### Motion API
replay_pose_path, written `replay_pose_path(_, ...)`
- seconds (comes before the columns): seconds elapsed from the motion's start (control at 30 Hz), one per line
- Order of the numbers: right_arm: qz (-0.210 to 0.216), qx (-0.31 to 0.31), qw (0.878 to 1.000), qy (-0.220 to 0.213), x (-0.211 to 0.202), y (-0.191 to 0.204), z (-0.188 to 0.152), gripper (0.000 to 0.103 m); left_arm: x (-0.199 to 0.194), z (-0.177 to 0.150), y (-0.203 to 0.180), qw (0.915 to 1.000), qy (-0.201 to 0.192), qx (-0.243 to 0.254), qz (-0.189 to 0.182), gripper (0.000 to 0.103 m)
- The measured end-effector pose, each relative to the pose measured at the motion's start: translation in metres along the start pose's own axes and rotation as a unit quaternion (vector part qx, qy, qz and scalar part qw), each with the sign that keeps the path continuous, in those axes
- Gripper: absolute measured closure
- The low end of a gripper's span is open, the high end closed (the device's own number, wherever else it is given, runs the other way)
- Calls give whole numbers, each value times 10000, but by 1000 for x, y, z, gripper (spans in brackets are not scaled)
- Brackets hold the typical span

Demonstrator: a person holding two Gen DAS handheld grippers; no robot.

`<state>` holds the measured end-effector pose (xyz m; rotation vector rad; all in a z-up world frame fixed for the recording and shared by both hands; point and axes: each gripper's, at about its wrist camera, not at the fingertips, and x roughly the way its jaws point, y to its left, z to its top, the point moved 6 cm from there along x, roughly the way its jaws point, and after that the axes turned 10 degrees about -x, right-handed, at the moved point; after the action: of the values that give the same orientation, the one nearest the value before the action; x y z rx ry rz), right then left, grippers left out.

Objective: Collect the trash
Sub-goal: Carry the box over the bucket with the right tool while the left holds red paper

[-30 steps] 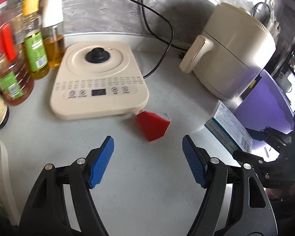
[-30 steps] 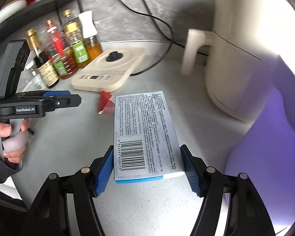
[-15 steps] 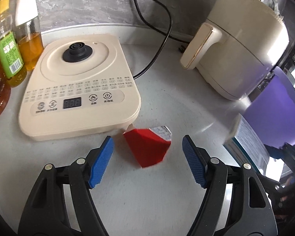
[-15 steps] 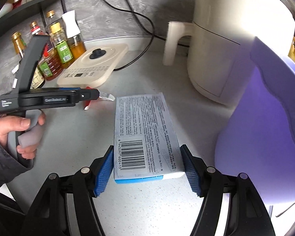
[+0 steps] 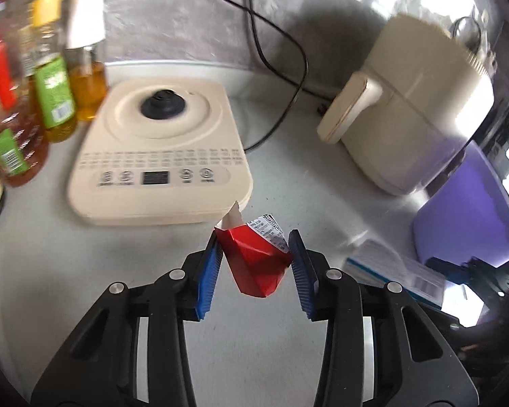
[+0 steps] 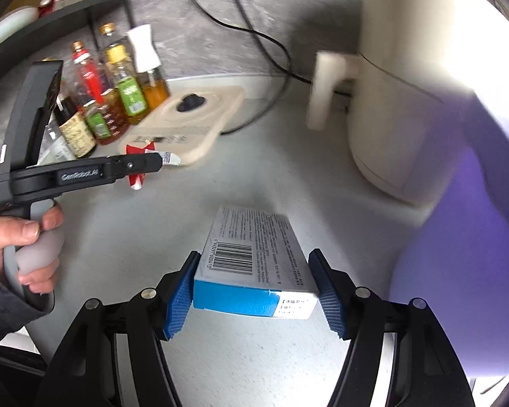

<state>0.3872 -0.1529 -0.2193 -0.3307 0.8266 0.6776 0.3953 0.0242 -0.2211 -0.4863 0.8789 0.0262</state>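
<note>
A: Left claw (image 5: 254, 264) status?

B: Clamped on the red carton (image 5: 256, 264). It's crumpled, both blue pads pressing its sides. White torn flap sticks up at the far end, printed label faces right. From the right wrist view the carton (image 6: 137, 166) looks clear of the bench (image 6: 220, 183), but I can't tell for sure.

A: Where over the bench?

B: Just in front of the near edge of the beige induction cooker (image 5: 159, 156), toward its right corner. The cooker sits toward the back-left of the bench, with the oil and sauce bottles (image 5: 51, 101) beside it at the left edge.

A: Right claw (image 6: 254, 285)?

B: Closed on the blue-and-white box (image 6: 254, 264). Pads grip the two long sides near the blue end, barcode face up. The box points away from the camera and sits above the bench surface. In the left wrist view the box (image 5: 393, 271) shows at the right, near the purple bin (image 5: 465, 217).

A: Anything else?

B: Cream air fryer (image 6: 407, 95) at the back-right, with the black cable (image 5: 278, 68) running along the wall behind it. Purple bin (image 6: 465, 254) is at the right edge. A hand (image 6: 20, 247) wraps the left tool's grey handle.
</note>
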Motion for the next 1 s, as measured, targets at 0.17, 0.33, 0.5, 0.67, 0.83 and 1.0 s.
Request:
replay_pose_path(0.17, 145, -329, 9988, -333, -17, 14, 22, 39, -34, -4, 8, 9994, -277, -166, 133, 63)
replay_pose_path(0.33, 236, -542, 9960, -662, -44, 21, 38, 39, -66, -3, 11, 9969, -637, -325, 317, 63)
replay_pose_path(0.5, 300, -674, 9916, -1059, -77, 19, 56, 39, -93, -1, 0, 9945, -922, -344, 364, 63)
replay_pose_path(0.67, 277, -822, 9875, -1313, -100, 14, 69, 39, -117, 4, -18, 9913, -1233, -338, 308, 63)
replay_pose_path(0.83, 127, -902, 9830, -1592, -130, 3, 77, 39, -133, 7, -35, 9872, -1521, -418, 217, 63)
replay_pose_path(1.0, -5, -747, 9808, -1801, -157, -22, 72, 39, -136, 8, -61, 9869, -1579, -306, 108, 63)
